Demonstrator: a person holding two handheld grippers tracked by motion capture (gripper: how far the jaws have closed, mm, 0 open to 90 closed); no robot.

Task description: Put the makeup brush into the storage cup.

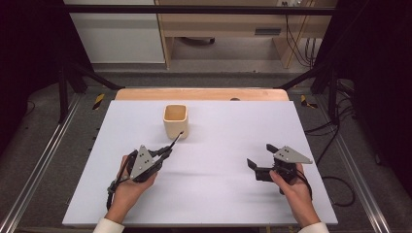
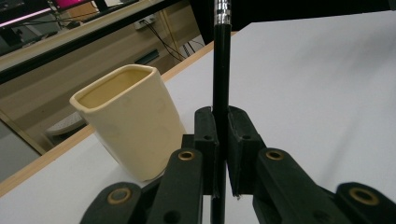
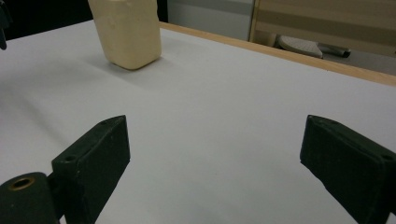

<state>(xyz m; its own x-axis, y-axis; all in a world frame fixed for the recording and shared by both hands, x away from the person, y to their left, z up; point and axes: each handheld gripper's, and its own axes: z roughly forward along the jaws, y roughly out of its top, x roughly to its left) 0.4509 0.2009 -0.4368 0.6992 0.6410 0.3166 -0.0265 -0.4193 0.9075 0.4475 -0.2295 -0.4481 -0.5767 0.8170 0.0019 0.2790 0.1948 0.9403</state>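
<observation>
Nearest the person, at the surface's [image 1: 209,194] front edge, two hands are seen, each with a gripper. On the left, the left gripper [image 1: 165,152] is held low over the white surface, and its fingers [image 2: 205,135] are clenched on a pencil [image 2: 221,74]. The black shaft is clamped between the pads, and a metal band is noted near its far end. From above, the pencil is seen slanting up and away from the fingers, its far tip close to the front wall of a cup [image 1: 175,120]; contact cannot be told. On the right, the right gripper [image 1: 260,156] is held well apart from the left one, its fingers [image 3: 95,154] released and spread wide, with bare surface between them. Farther back, near the middle, the cream cup is found upright, its mouth open. Beyond it, the wooden rear edge [image 1: 201,94] is recorded.
</observation>
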